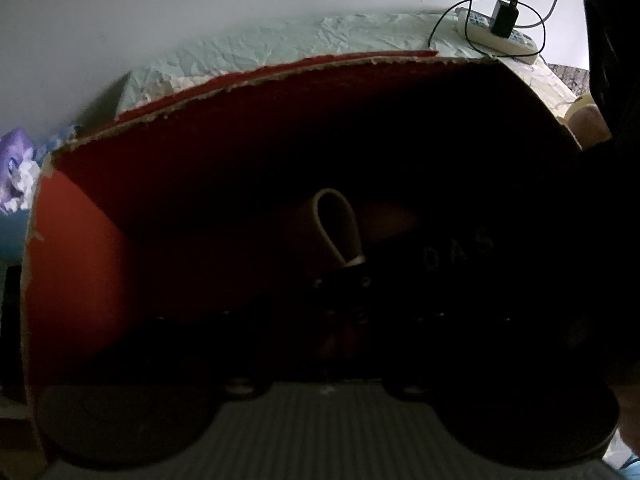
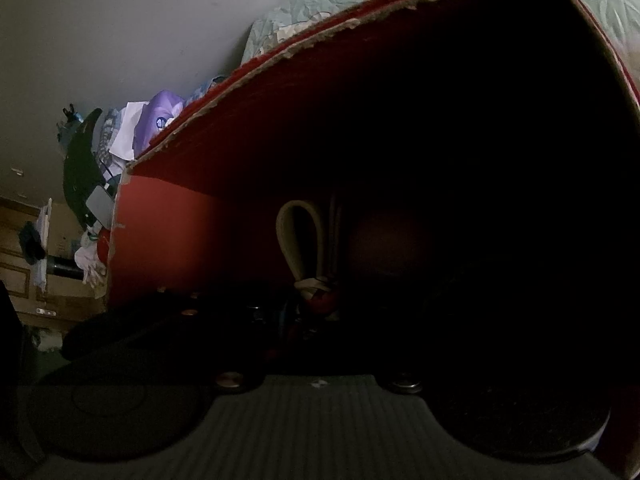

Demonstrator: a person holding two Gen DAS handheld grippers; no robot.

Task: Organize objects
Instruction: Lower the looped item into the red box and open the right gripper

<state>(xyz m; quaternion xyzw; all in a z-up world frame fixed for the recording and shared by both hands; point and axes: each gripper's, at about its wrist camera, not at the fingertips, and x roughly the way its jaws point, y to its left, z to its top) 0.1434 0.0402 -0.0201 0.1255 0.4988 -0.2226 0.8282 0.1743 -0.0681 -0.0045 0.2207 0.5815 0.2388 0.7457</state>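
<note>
Left wrist view: your left gripper [image 1: 340, 312] reaches into a red cardboard box [image 1: 76, 264]; beyond the torn rim [image 1: 248, 84] you see a crumpled pale sheet [image 1: 280, 44] and a power strip [image 1: 500, 36] with a black charger [image 1: 505, 18].
Right wrist view: your right gripper [image 2: 316, 320] is in the same box [image 2: 160, 240]; this view alone shows a clutter pile [image 2: 132, 132] outside the left wall.
Task thing: a cream loop [image 1: 338, 226] [image 2: 300, 240] stands in the box, just ahead of both grippers.
Fingers: too dark; you cannot tell spread or closed on either.
Room: walls close on the left, interior black on the right.
</note>
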